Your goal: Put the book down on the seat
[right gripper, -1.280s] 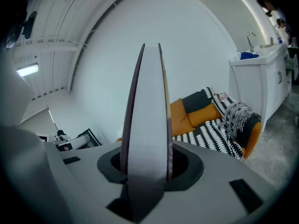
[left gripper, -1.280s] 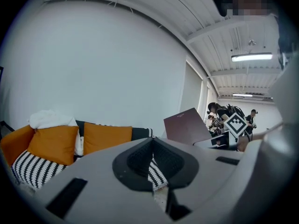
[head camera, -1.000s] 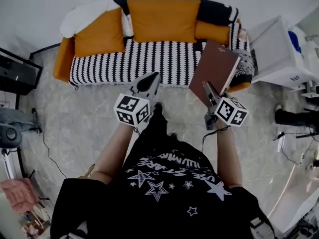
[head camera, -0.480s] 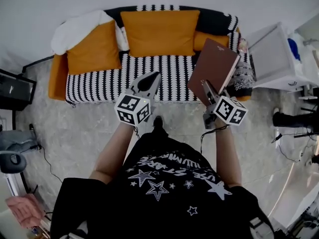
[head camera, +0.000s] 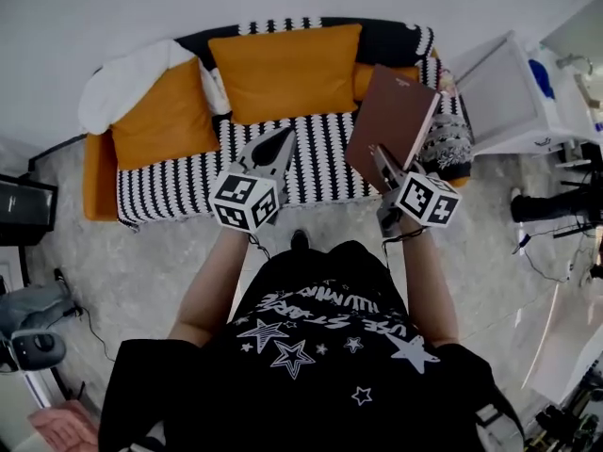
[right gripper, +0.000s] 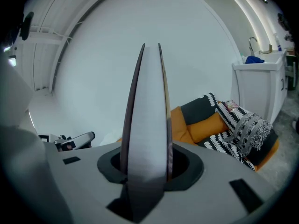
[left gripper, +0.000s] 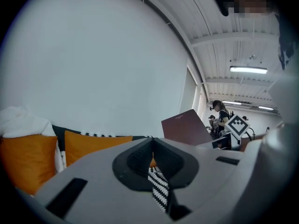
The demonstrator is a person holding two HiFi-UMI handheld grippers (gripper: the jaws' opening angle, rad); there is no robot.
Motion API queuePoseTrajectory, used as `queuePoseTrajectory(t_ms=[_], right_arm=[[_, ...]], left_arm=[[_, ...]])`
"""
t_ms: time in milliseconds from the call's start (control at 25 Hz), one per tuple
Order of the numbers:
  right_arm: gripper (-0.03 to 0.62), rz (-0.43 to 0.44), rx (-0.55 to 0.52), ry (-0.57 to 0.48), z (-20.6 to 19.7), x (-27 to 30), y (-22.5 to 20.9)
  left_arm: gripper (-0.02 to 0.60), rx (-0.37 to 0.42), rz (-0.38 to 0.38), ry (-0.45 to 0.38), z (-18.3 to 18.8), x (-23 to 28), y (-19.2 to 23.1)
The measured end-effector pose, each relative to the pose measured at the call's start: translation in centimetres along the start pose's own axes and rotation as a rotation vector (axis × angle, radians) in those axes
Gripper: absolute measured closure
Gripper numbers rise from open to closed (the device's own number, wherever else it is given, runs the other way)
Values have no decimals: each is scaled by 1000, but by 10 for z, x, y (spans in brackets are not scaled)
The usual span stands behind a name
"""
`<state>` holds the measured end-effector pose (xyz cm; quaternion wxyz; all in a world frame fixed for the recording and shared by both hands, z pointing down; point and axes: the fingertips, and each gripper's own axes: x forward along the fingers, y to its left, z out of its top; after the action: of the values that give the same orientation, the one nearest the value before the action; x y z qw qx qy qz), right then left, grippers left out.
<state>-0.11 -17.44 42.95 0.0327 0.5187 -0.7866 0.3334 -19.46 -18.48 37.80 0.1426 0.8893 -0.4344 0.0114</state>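
A dark red-brown book (head camera: 391, 121) is held up over the right part of the sofa, my right gripper (head camera: 384, 169) shut on its lower edge. In the right gripper view the book (right gripper: 145, 120) stands edge-on between the jaws, pages showing. The sofa seat (head camera: 203, 177) has a black-and-white striped cover, with orange cushions (head camera: 283, 69) along the back. My left gripper (head camera: 271, 149) hovers in front of the seat's middle, jaws shut and empty; in its own view (left gripper: 156, 169) the striped seat shows just past the tips and the book (left gripper: 186, 127) is at the right.
A white blanket (head camera: 122, 83) lies on the sofa's left end and a patterned throw (head camera: 448, 139) on its right arm. A white cabinet (head camera: 504, 97) stands right of the sofa. A black unit (head camera: 24, 210) is at the left. Cables trail on the grey floor (head camera: 141, 262).
The view has moved closer to the sofa. Both grippers now lie over the seat's front, the book still held in the right one.
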Motion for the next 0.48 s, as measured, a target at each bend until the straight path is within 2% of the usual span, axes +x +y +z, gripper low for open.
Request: queuePoseTrajectory(t_ms=[160, 480], right_arm=[[439, -7, 3, -6, 7, 1, -3], [439, -17, 24, 7, 18, 14, -24]], left_arm=[[572, -27, 3, -7, 2, 6, 7], [572, -33, 13, 15, 0, 26, 11]])
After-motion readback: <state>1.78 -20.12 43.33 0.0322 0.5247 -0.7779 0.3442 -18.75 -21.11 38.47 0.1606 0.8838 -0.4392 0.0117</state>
